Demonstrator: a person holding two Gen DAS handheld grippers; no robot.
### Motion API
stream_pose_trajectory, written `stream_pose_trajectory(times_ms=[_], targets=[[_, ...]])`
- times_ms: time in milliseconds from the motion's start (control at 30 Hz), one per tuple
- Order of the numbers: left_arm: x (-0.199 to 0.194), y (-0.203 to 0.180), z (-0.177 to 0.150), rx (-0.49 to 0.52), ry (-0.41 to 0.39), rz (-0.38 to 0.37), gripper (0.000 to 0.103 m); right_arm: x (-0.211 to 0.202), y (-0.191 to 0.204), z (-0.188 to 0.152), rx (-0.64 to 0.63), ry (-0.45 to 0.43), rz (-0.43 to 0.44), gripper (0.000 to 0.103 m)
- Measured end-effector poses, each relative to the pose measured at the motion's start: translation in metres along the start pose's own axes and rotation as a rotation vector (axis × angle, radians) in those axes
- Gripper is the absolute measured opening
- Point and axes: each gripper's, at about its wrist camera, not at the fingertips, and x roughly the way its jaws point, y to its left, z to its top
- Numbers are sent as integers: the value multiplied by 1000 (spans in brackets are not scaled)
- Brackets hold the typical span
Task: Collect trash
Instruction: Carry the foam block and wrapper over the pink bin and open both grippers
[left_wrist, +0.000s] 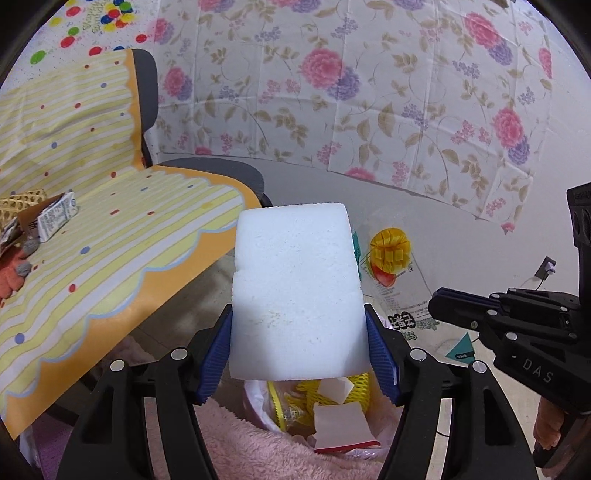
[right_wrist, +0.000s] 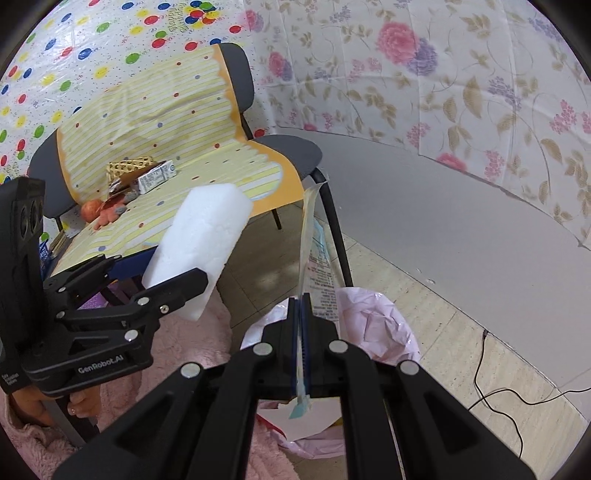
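Risk sits left first: my left hand-held gripper (left_wrist: 299, 347) clamps the white foam block (left_wrist: 295, 291) above the pink-lined trash bag (right_wrist: 373, 321); released tilted, it may miss. My right hand-held gripper (right_wrist: 301, 325), pinched shut on the thin clear plastic wrapper (right_wrist: 310, 236), could let it flutter aside.

"DAS" is printed in pale letters on the black plastic body of the right gripper (left_wrist: 443, 312). "GenRobot.AI" is read on the black plastic body of the left gripper (right_wrist: 173, 286) — smaller lettering beside it cannot be made out. "OPEN" is marked on a teal triangle of the clear mango-printed plastic pouch (left_wrist: 400, 291).
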Motion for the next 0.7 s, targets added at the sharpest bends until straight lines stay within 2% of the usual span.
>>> stream_pose_trajectory(times_ms=[133, 167, 300, 333, 533, 700], targets=[[12, 0, 2, -5, 15, -18, 74, 8, -9, -4, 9, 4, -14, 3], [14, 0, 2, -10, 20, -23, 79, 12, -12, -6, 11, 15, -18, 4], [16, 5, 0, -23, 25, -23, 82, 20, -20, -12, 29, 33, -47, 22], [14, 7, 0, -29, 26, -18, 82, 21, -21, -13, 32, 34, -50, 23], [-5, 28, 3, -72, -4, 38, 82, 5, -17, -1, 7, -25, -66, 23], [-30, 52, 4, -124, -41, 99, 82, -11, 2, 23, -43, -89, -22, 23]])
